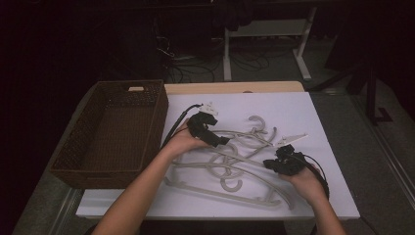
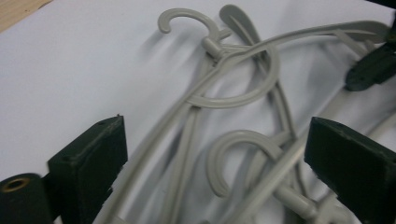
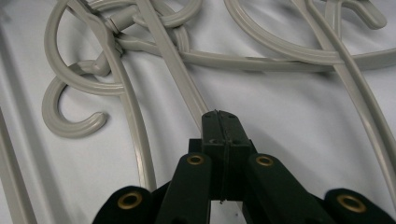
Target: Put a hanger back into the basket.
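A white tabletop (image 1: pixel 313 112) is carrying a tangle of grey hangers (image 1: pixel 230 161) in a dark room, with a wicker basket (image 1: pixel 105 166) sitting just beside it on your left. Your left tool (image 1: pixel 222 141) is hovering over the tangle's left end with its jaws standing wide apart, hanger arms running lengthwise between them. Your right tool (image 3: pixel 220 116) is resting at the tangle's right edge, its jaws pressed together; whether a hanger arm is pinched there, you cannot tell.

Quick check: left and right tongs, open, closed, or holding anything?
Left tongs: open, straddling the tangled grey hangers.
Right tongs: closed; whether they pinch a hanger bar cannot be told.
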{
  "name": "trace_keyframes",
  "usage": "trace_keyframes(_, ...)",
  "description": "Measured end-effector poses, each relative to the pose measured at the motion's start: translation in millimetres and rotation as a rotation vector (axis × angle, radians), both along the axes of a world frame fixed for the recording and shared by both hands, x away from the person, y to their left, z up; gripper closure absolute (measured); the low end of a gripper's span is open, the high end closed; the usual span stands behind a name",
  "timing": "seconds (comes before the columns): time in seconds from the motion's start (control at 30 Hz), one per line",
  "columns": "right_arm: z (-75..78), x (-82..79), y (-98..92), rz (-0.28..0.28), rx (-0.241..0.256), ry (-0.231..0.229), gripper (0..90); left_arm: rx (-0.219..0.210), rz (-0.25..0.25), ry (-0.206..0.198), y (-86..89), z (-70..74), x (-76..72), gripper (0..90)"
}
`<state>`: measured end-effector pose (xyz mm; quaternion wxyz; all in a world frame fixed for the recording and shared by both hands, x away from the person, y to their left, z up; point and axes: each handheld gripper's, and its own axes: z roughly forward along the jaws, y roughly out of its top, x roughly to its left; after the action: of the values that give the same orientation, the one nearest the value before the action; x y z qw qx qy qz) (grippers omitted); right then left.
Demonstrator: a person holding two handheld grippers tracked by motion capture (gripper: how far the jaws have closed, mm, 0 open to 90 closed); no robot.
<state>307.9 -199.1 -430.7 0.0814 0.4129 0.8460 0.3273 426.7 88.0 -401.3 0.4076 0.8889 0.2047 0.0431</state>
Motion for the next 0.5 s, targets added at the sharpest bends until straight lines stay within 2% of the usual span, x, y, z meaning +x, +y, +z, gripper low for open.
trace_keyframes(0.07, 0.0, 0.0, 0.0, 0.000, 0.000, 0.000, 89.1, 0.005, -0.003, 0.001, -1.0, -0.4, 3.3, 7.4)
trace_keyframes(0.1, 0.1, 0.1, 0.2, 0.002, -0.001, -0.001, 89.0, 0.013, -0.004, 0.010, -4.6, -2.4, 13.6, 9.8)
trace_keyframes(0.27, 0.1, 0.2, 0.4, 0.003, -0.001, -0.002, 89.1, 0.045, -0.016, 0.009, -9.4, -5.5, 23.9, 18.4)
trace_keyframes(0.3, 0.1, 0.3, 0.4, 0.004, 0.000, -0.002, 89.1, 0.068, -0.027, 0.005, -12.2, -8.3, 27.7, 21.1)
trace_keyframes(0.33, 0.1, 0.3, 0.5, 0.005, 0.000, -0.002, 89.1, 0.068, -0.027, 0.005, -12.2, -8.3, 27.7, 22.7)
trace_keyframes(0.37, 0.2, 0.3, 0.6, 0.005, -0.001, -0.004, 89.1, 0.097, -0.035, 0.000, -14.9, -11.9, 31.2, 24.2)
trace_keyframes(0.4, 0.2, 0.3, 0.6, 0.005, -0.001, -0.004, 89.1, 0.097, -0.035, 0.000, -14.9, -11.9, 31.2, 26.1)
trace_keyframes(0.43, 0.1, 0.4, 0.9, 0.009, -0.002, -0.006, 89.1, 0.126, -0.055, 0.003, -16.5, -15.1, 35.3, 29.4)
trace_keyframes(0.5, 0.3, 0.3, 1.4, 0.009, -0.003, -0.005, 89.1, 0.144, -0.054, -0.007, -18.5, -18.2, 37.7, 33.1)
